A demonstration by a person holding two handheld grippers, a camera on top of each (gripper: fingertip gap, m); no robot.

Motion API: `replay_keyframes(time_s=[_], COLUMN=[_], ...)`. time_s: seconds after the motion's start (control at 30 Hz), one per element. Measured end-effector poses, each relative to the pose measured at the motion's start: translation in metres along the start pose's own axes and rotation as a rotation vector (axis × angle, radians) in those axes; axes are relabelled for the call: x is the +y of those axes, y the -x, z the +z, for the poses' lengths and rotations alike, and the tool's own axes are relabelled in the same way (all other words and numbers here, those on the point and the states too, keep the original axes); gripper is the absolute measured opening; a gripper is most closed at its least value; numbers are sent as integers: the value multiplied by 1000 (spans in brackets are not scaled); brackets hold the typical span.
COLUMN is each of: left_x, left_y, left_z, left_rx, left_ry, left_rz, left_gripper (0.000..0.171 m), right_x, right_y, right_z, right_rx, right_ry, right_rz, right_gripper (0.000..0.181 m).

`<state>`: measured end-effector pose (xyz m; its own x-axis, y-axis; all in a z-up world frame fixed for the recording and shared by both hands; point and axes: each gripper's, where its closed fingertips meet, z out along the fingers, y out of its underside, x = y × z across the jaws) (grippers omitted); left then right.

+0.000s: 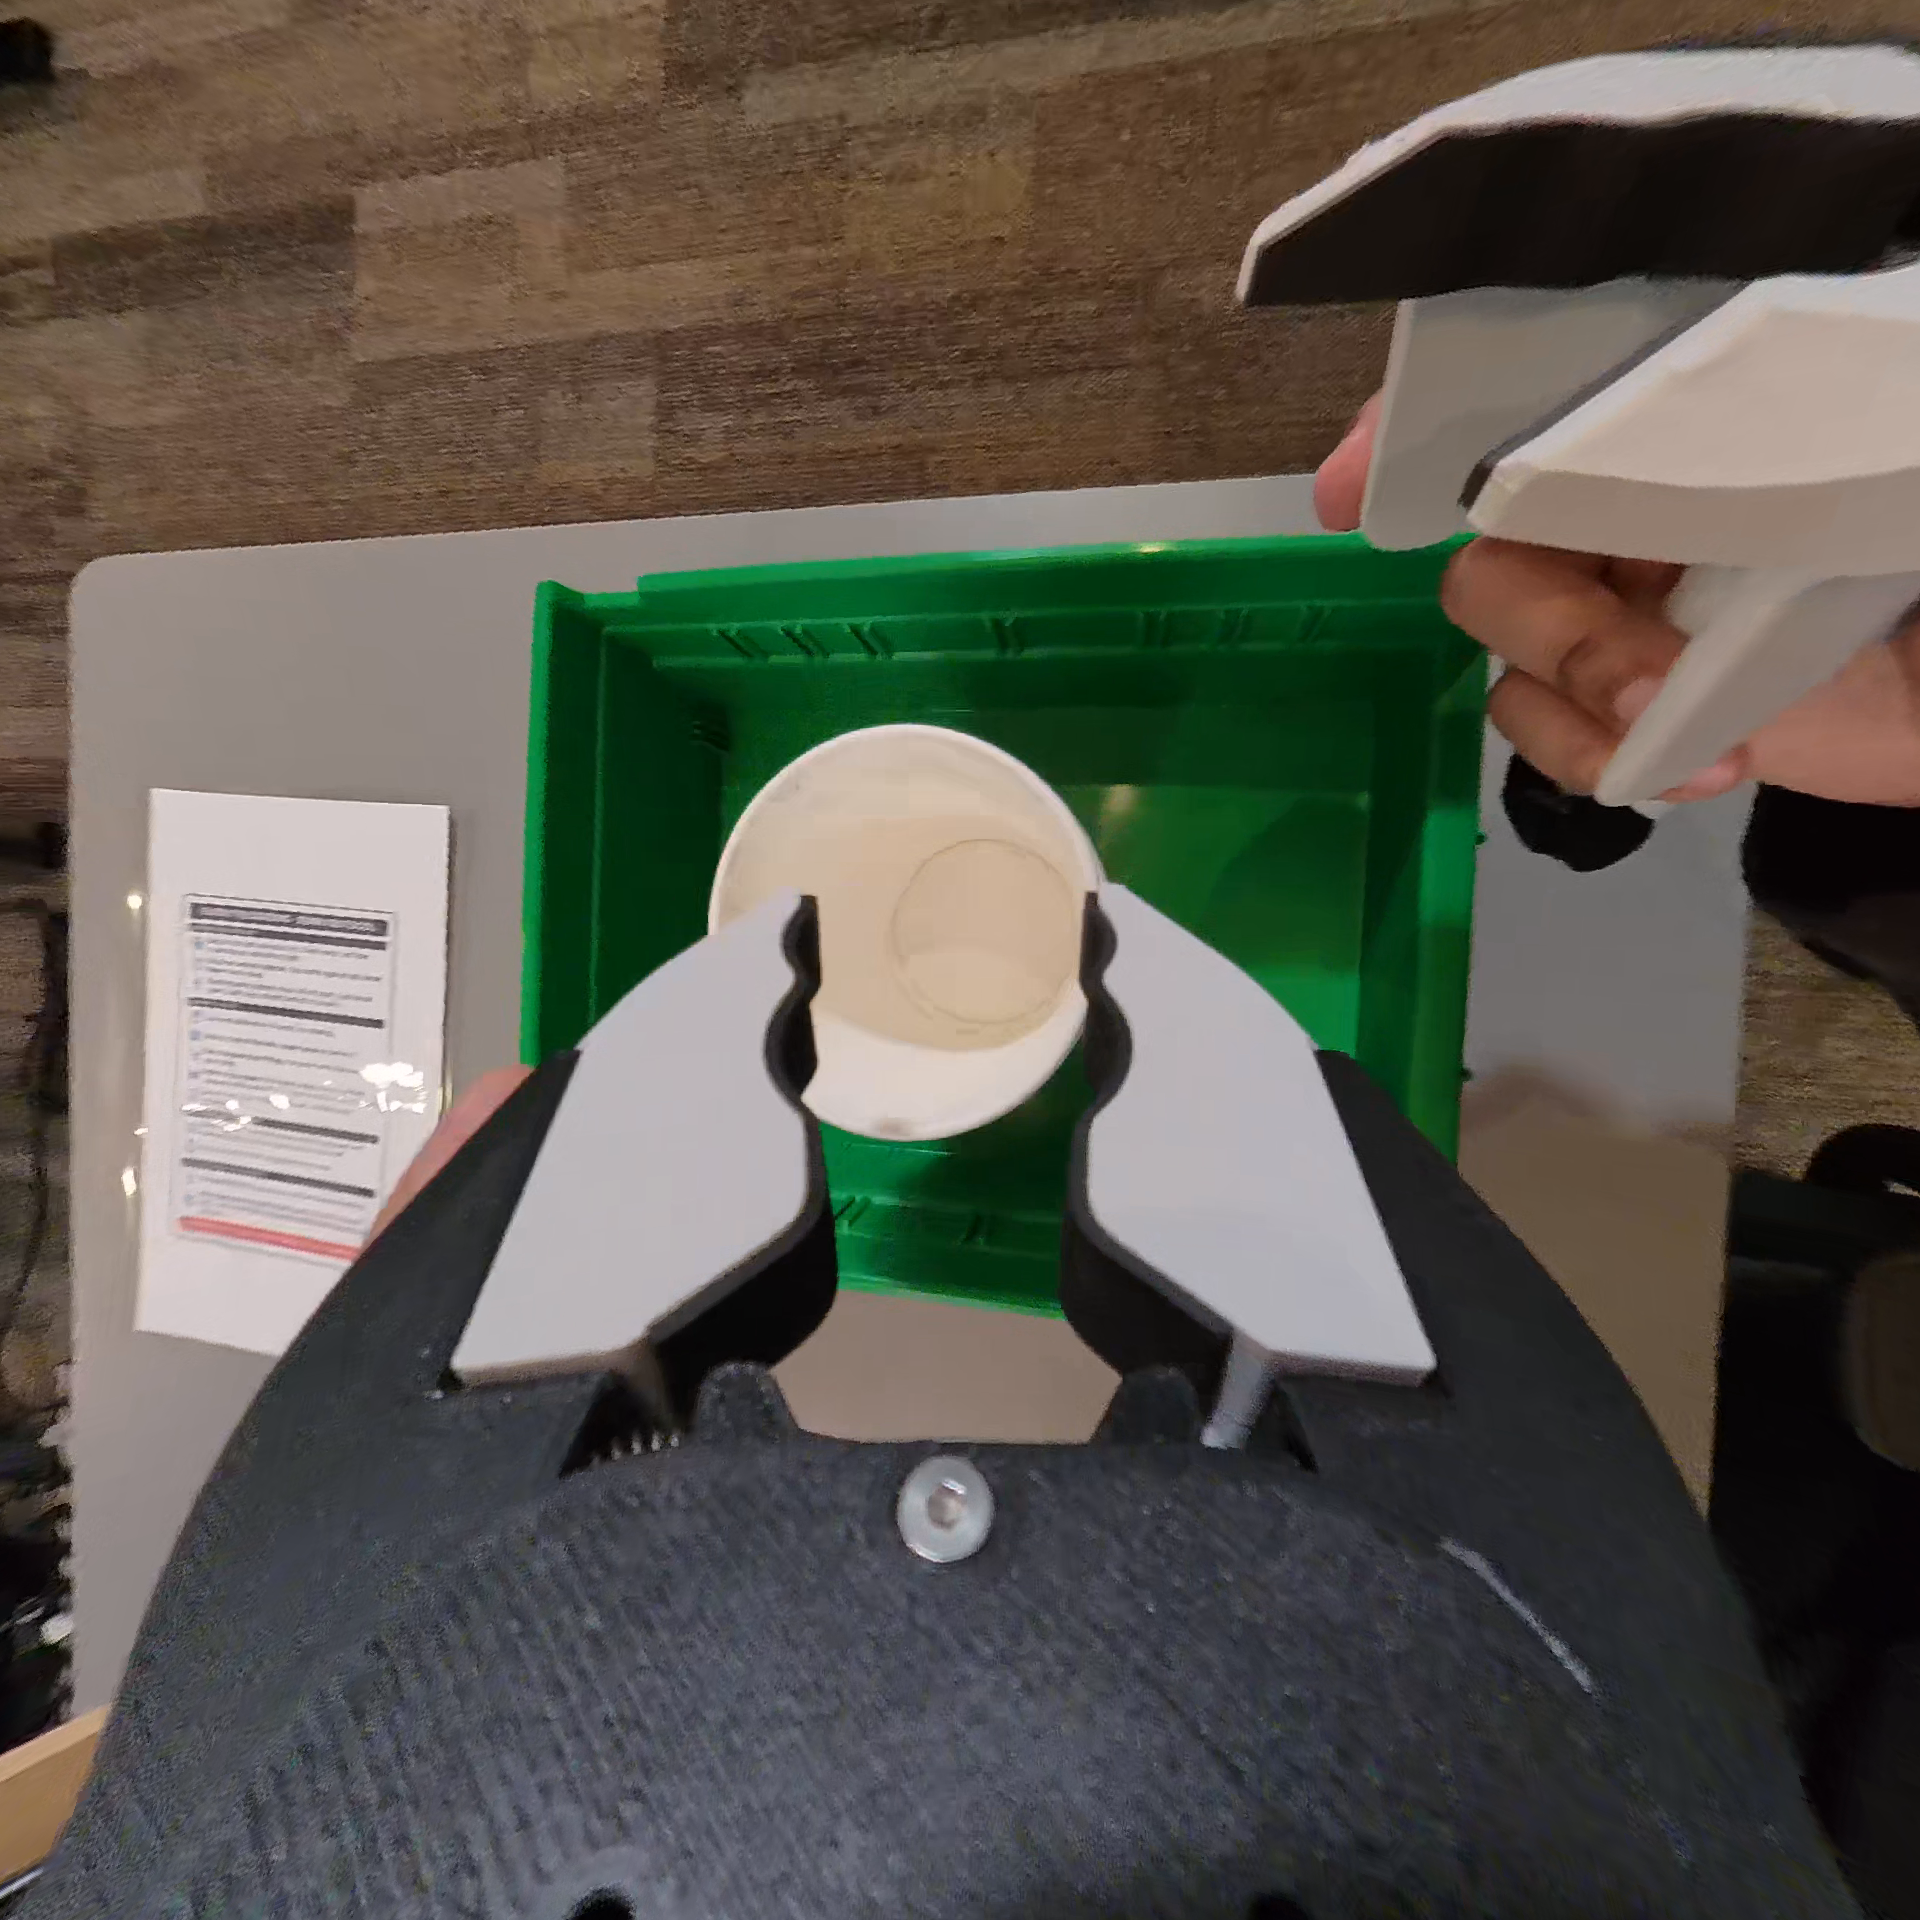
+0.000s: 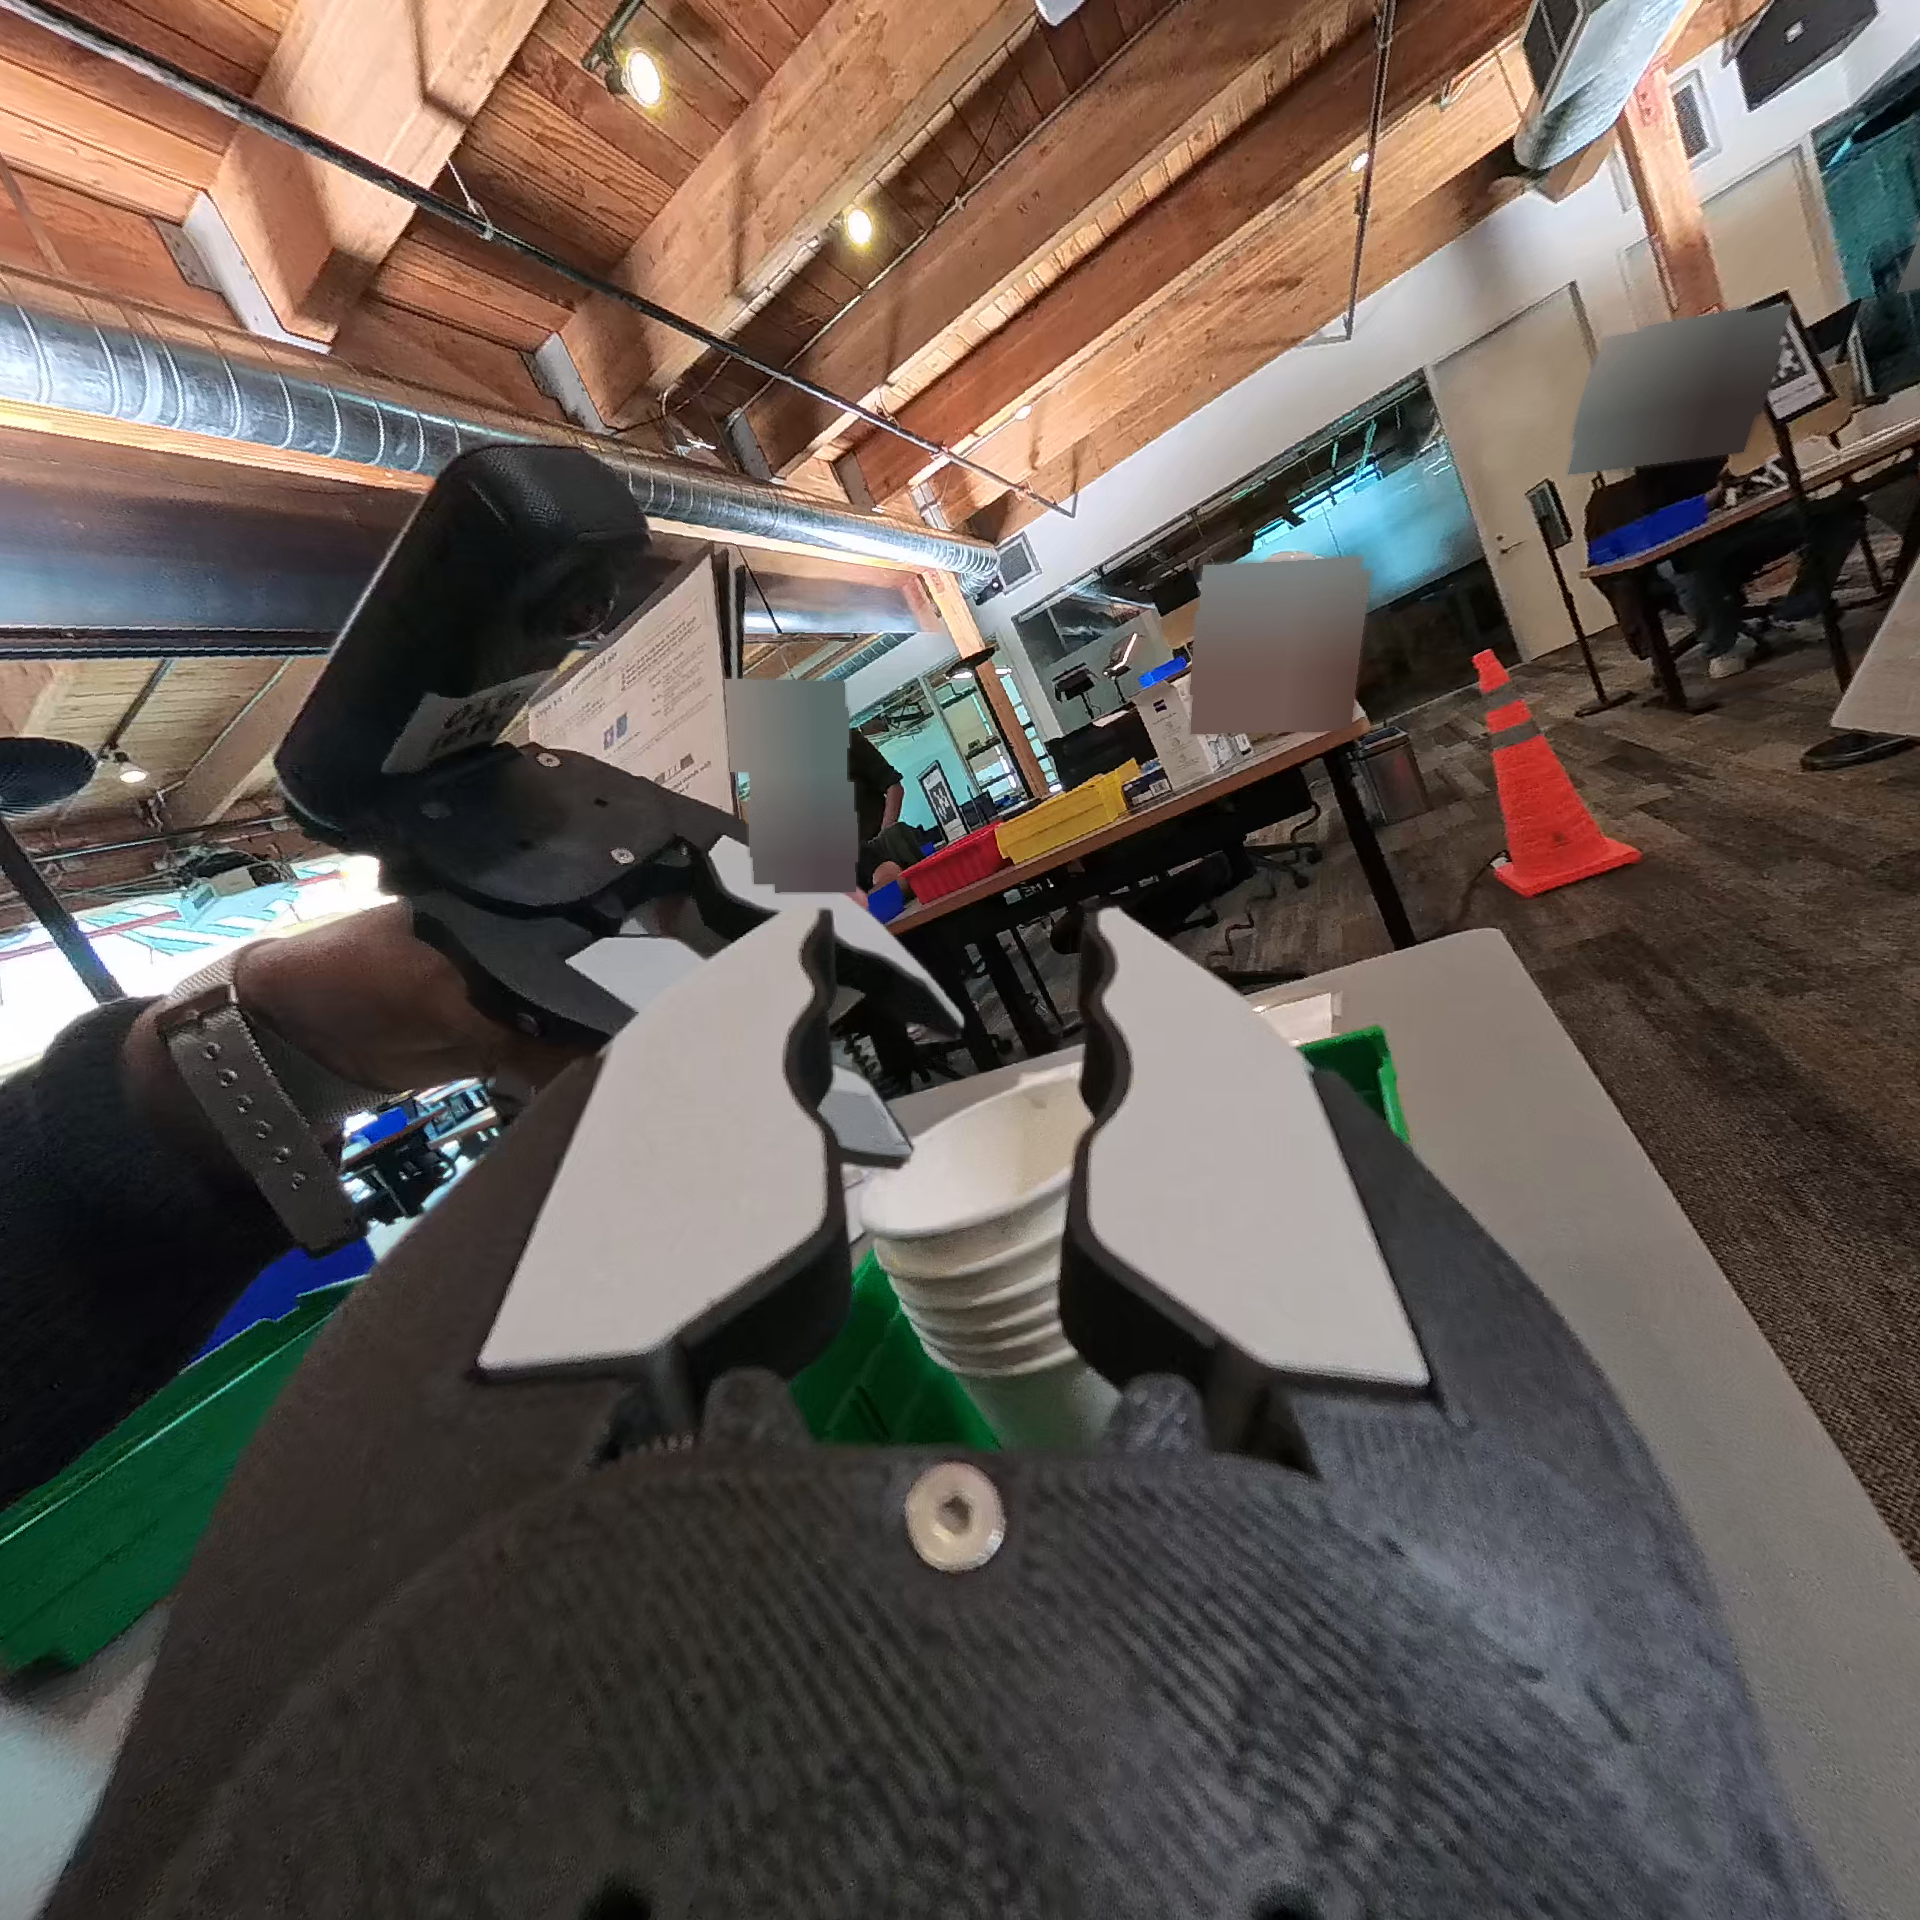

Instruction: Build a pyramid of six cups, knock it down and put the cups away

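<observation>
A stack of white paper cups [image 1: 935,935] stands upright in a green plastic bin [image 1: 1039,644] on a grey table. My left gripper [image 1: 945,914] points straight down over the stack. Its jaws are open, one on each side of the top cup's rim; I cannot tell whether they touch it. My right gripper [image 2: 951,935] is open and empty, and the cup stack [image 2: 987,1247] and the bin [image 2: 904,1371] show between its jaws. In the left wrist view the right gripper [image 1: 1361,395] hovers over the bin's far right corner, held by a hand.
A white printed sheet [image 1: 296,1060] lies on the grey table [image 1: 312,675] left of the bin. A second green bin [image 2: 125,1507] and a blue one [image 2: 281,1288] sit at the left. An orange cone [image 2: 1538,790], other tables and people are beyond.
</observation>
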<state>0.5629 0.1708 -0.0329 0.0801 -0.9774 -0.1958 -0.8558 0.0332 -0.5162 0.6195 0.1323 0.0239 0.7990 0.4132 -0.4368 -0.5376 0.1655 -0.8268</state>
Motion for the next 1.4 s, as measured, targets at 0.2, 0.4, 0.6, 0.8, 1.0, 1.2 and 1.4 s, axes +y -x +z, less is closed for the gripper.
replay_keyframes(time_s=[0.2, 0.4, 0.6, 0.8, 1.0, 1.2, 1.4], left_x=[-7, 4, 91, 263, 408, 433, 456], left_y=[3, 10, 15, -29, -76, -87, -76], left_z=[-14, -46, -98, -102, -127, -159, -147], left_rx=[-16, -35, -200, -305, -481, -628, -598], left_ry=[-104, -296, -486, -347, -197, -242, -263], left_rz=[-70, -213, -437, -580, -650, -588, -724], left_gripper=[59, 63, 61, 61, 59, 55, 55], right_x=[-3, -5, -4, 0, 7, 45, 64], right_y=[-1, 3, 17, 38, 24, -22, -48], right_z=[-1, 0, 7, 19, 15, -55, -82], right_rx=[9, 4, -19, -7, 191, 525, 620], right_ry=[-5, -9, 10, 39, 176, 276, 307], right_rz=[8, 11, -27, -63, -92, -185, -263], right_gripper=[45, 45, 47, 52, 96, 97, 93])
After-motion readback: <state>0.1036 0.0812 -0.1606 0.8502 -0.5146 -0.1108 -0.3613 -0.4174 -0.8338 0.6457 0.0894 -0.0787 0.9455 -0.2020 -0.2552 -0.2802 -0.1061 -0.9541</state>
